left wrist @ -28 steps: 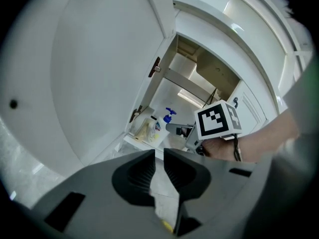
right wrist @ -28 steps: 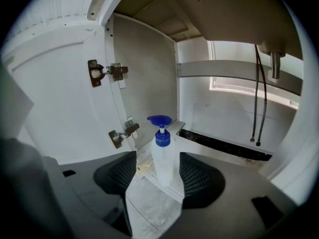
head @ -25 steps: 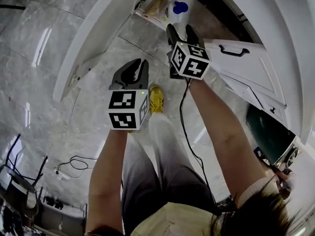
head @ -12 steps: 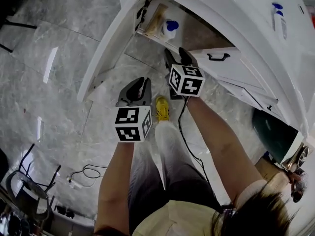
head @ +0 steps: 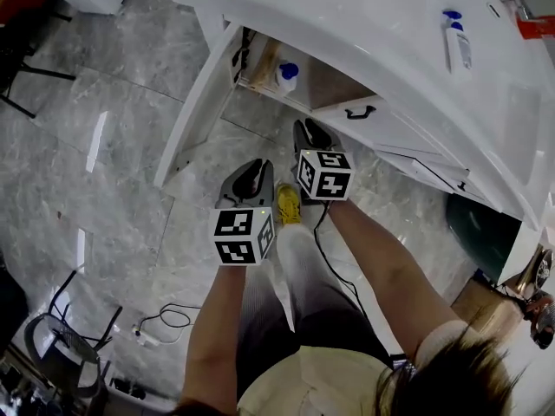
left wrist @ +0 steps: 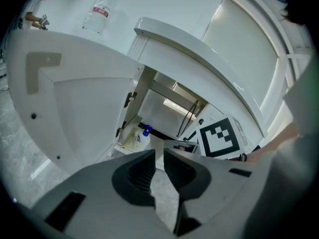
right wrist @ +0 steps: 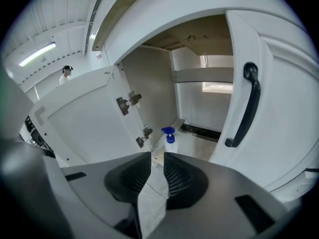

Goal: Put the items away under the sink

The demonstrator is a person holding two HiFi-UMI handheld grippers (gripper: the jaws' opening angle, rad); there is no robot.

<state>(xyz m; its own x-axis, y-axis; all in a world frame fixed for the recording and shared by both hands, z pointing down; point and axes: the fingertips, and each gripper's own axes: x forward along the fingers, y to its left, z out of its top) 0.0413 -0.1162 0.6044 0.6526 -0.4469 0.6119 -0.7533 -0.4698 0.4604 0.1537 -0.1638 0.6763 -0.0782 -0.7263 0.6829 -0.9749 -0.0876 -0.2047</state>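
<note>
Spray btl, blue cap (right wrist: 170,139), stands upright inside the under-sink cab, straight ahead of and just past the tips of the R claw (right wrist: 157,158). It is apart from them, not gripped. A yellowish packet (left wrist: 128,138) sits just beside it, on the side toward the L claw (left wrist: 159,156). Vs 1 s back: R jaws have just been closing from wide to a narrow slit, nothing between. L jaws also show only a narrow slit, empty. Both claws have come up and back from the cab opening. The head view now takes in more countertop, incl. a 2nd blue-top btl (head: 457,46) lying up there, well beyond the R claw. Cab doors hang open: handle door (right wrist: 244,108) right of the R claw, hinge door (right wrist: 84,118) to its left. Hard to read: the btl's base is cut off behind the R jaw, what the packet is can't be told, and the counter edge hides most of the cab interior in the head view.
</note>
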